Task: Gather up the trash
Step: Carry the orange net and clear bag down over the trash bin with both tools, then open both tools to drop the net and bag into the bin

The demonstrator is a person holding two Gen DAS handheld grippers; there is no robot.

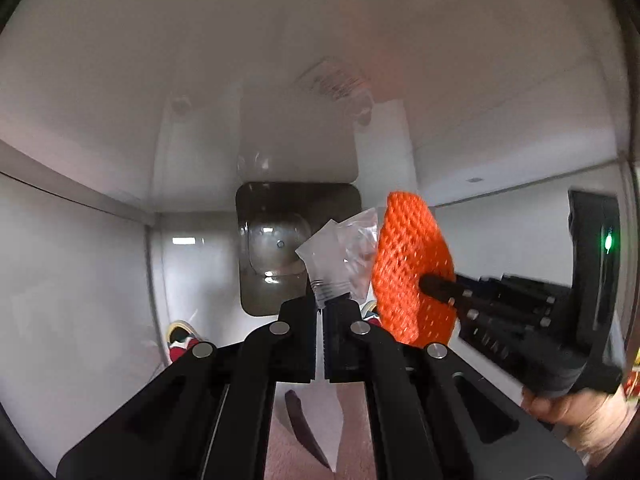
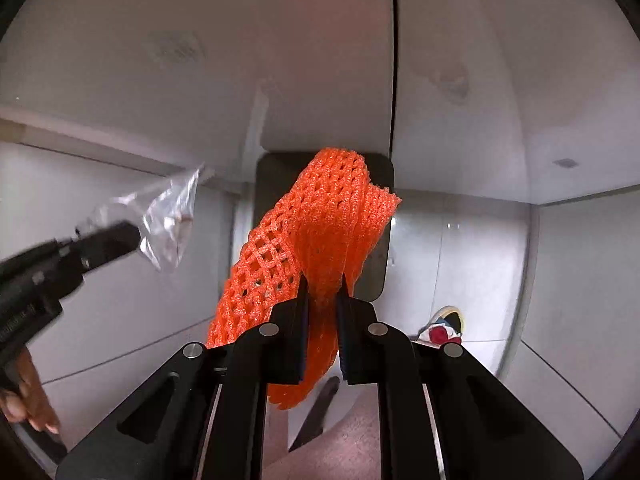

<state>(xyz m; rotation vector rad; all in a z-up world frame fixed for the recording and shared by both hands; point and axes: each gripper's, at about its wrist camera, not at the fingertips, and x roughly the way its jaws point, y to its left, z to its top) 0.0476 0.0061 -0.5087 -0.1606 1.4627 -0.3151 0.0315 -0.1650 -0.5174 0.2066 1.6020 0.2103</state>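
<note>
Now, step in hand: both pieces of trash are carried over the bin [image 1: 298, 248], so the drop looks to be next; I judge the collecting nearly done for these two.

Landmark: the dark, square-mouthed bin on the pale floor, seen from above in both wrist views.

Left gripper [image 1: 322, 308]: jaws pressed together on the neck of a clear plastic bag [image 1: 340, 256], which hangs over the bin's right edge, just left of the orange net.

Right gripper [image 2: 322, 300]: jaws pinching a bunched orange foam net [image 2: 320, 236], which dangles directly above the bin mouth in its own view.

Doing it well: bring the bag further over the bin's middle before letting go, since light film may drift; spread one pair of jaws at a time so the two pieces do not tangle; lower the net closer to the mouth, as its loose tail hangs wide and could catch the rim.

Bin contents: something clear and glossy lies inside, perhaps more plastic; I cannot tell what it is.

Beside the bin: the person's shoe [image 2: 442, 326] stands on the floor, near its lower right corner.
</note>
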